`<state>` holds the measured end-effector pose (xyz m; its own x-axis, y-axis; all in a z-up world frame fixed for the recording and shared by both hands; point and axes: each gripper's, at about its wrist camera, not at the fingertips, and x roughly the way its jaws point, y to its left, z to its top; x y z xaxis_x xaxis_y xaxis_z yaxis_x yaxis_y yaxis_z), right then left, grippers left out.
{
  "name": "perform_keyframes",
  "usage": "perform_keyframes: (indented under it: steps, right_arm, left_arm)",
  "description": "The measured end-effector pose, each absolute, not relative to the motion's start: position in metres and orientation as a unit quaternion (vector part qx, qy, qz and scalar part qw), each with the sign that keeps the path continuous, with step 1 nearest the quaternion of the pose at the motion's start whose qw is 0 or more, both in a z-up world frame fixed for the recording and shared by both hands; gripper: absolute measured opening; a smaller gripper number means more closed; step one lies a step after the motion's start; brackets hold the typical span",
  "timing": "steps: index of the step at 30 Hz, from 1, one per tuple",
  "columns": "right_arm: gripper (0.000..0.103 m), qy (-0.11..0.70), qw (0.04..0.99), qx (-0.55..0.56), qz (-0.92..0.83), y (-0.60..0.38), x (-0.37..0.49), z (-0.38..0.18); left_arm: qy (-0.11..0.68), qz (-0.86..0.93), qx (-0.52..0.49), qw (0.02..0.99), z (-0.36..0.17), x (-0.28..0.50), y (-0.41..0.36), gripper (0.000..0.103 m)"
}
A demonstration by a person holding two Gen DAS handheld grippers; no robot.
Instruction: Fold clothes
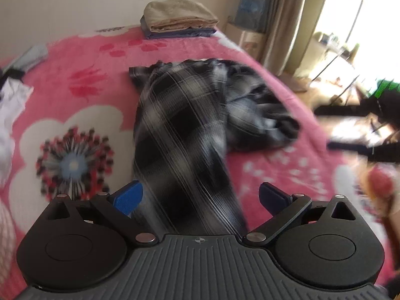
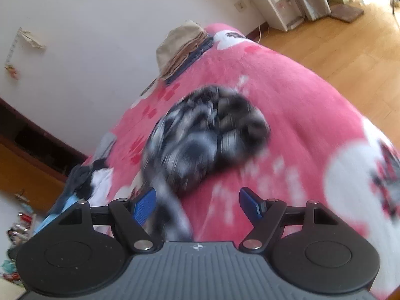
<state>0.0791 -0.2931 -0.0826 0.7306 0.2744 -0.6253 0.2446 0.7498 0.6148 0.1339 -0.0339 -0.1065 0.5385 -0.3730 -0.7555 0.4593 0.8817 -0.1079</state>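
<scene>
Already 1 stack of folded clothes [image 1: 178, 18] sits at the far end of the bed [image 1: 75, 57]. Nearer, the plaid garment [image 1: 190, 125] lies crumpled and unfolded, reaching between the wide-open, empty left gripper [image 1: 200, 197] and right gripper [image 2: 197, 205].

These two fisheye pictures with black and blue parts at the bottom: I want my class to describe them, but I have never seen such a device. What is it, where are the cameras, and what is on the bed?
A person holds a hand-operated claw in each hand; there is no robot arm. Each picture comes from a camera on one claw, looking forward along its two blue-padded fingers. The left claw and the right claw both stand open. A strip of the black and white plaid shirt runs between each pair of fingers, but the pads do not press on it. The shirt lies crumpled on a pink flowered blanket. A stack of folded clothes sits at the far end, and other loose garments lie at the left edge.
</scene>
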Motion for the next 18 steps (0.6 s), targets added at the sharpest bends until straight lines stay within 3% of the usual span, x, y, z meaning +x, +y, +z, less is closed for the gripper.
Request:
perform_keyframes:
  steps: [3, 8, 11, 13, 14, 16, 18]
  right_arm:
    - [0.076, 0.355, 0.877, 0.325, -0.001, -0.297, 0.133, -0.084]
    - [0.077, 0.343, 0.906, 0.247, -0.024, -0.304, 0.227, -0.086]
    - [0.078, 0.365, 0.907, 0.206, -0.035, -0.303, 0.281, -0.104]
    - [0.081, 0.395, 0.896, 0.201, -0.029, -0.302, 0.307, -0.120]
    - [0.081, 0.417, 0.884, 0.211, -0.023, -0.302, 0.317, -0.129]
    - [0.064, 0.451, 0.863, 0.229, -0.008, -0.301, 0.329, -0.144]
    - [0.033, 0.452, 0.860, 0.235, 0.013, -0.296, 0.320, -0.143]
  left_arm:
    - [0.405, -0.231, 0.062, 0.882, -0.116, 0.147, -0.043, 0.093]
    - [0.410, -0.214, 0.059, 0.885, -0.135, 0.156, -0.043, 0.062]
    - [0.405, -0.212, 0.048, 0.888, -0.138, 0.155, -0.038, 0.047]
    - [0.404, -0.213, 0.040, 0.889, -0.136, 0.154, -0.035, 0.029]
    - [0.402, -0.215, 0.037, 0.889, -0.134, 0.152, -0.034, 0.026]
    - [0.396, -0.221, 0.031, 0.891, -0.128, 0.149, -0.031, 0.016]
    - [0.382, -0.231, 0.032, 0.894, -0.120, 0.140, -0.029, 0.013]
